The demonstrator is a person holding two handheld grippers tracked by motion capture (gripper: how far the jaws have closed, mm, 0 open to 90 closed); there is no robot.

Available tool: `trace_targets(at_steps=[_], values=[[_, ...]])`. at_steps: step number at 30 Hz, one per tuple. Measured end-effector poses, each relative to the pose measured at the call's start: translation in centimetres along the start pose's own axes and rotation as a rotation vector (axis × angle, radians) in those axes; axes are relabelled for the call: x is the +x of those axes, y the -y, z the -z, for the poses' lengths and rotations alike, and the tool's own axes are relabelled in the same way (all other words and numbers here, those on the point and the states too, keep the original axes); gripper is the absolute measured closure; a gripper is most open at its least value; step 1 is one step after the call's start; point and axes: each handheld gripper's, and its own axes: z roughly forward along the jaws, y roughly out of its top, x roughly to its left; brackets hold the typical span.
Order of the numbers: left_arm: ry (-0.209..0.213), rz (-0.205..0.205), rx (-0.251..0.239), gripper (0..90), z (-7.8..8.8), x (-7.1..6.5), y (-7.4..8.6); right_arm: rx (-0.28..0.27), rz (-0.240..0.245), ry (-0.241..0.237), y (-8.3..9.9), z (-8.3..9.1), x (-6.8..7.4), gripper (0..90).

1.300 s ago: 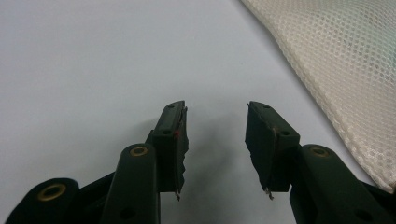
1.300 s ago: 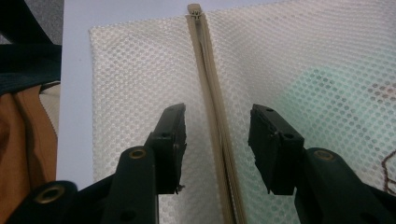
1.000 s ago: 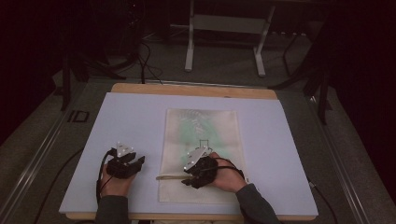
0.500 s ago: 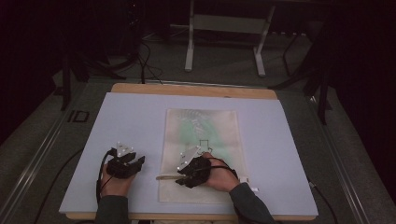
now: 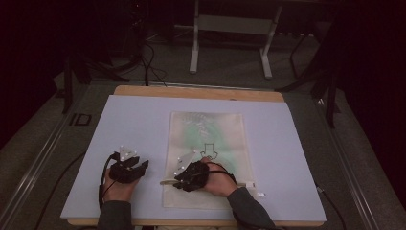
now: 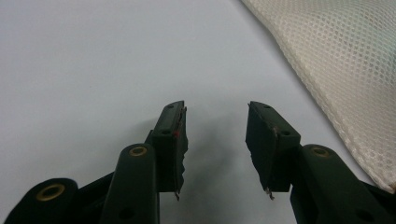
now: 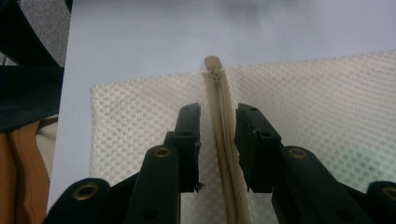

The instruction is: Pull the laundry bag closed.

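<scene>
Leftward along the mesh bag's (image 7: 140, 121) zipper (image 7: 224, 140) the right gripper (image 7: 217, 123) has shifted, jaws just closing astride it, not yet pinching. Bag lies mid-table (image 5: 287, 143); at 9 o'clock, the left gripper (image 6: 215, 135) rests apart, empty.

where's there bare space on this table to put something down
Bare mat left of the mesh bag, above the left hand-held gripper, and a bare strip between the bag and the mat's right edge. It is crowded at the bag's near end, where the right hand-held gripper straddles the zipper.
</scene>
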Motion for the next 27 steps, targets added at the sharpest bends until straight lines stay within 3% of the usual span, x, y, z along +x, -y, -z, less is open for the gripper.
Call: trace_targets(at_steps=[27], values=[[0.002,0.003,0.004,56.7,-0.1,0.0,0.0,-0.019,-0.003,-0.011,-2.3,-2.7,-0.1,74.5]])
